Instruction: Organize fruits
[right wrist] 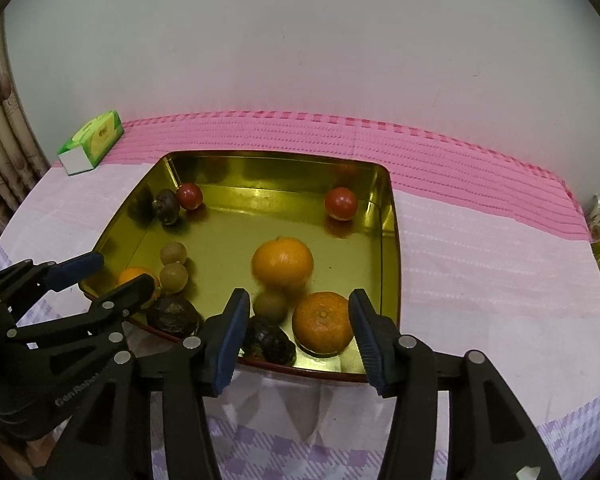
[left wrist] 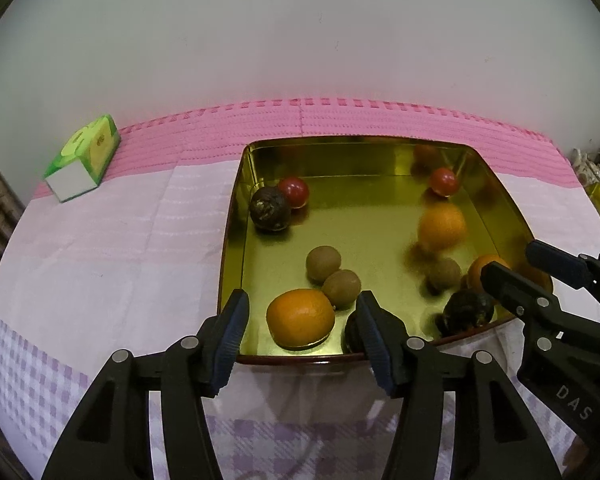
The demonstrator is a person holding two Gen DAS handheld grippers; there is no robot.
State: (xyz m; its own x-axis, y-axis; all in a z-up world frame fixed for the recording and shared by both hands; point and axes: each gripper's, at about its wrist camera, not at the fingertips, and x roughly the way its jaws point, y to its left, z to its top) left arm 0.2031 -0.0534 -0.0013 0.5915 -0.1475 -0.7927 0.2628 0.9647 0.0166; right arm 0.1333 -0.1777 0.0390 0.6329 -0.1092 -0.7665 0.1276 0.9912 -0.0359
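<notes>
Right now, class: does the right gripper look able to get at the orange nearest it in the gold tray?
Probably yes. The right gripper is open, and the orange lies just ahead between its fingers, near the gold tray front wall, with nothing covering it.

The square gold-coloured metal tray (right wrist: 386, 240) has a glossy, mirror-like inside that reflects the fruit, and a dark red outer rim. The two small round red fruits (right wrist: 341, 203) are smooth and shiny, each with bright highlights. The round orange citrus fruits (right wrist: 323, 321) have a finely dimpled, semi-matt peel. The small round brown-green fruits (left wrist: 323, 263) look matt and smooth. The dark brown round fruits (left wrist: 269, 209) are rough and dull. The pink and lilac checked tablecloth (left wrist: 100, 248) is matt woven cloth, ribbed at the far band. The green tissue box (left wrist: 85, 158) looks like slightly glossy printed card.
</notes>
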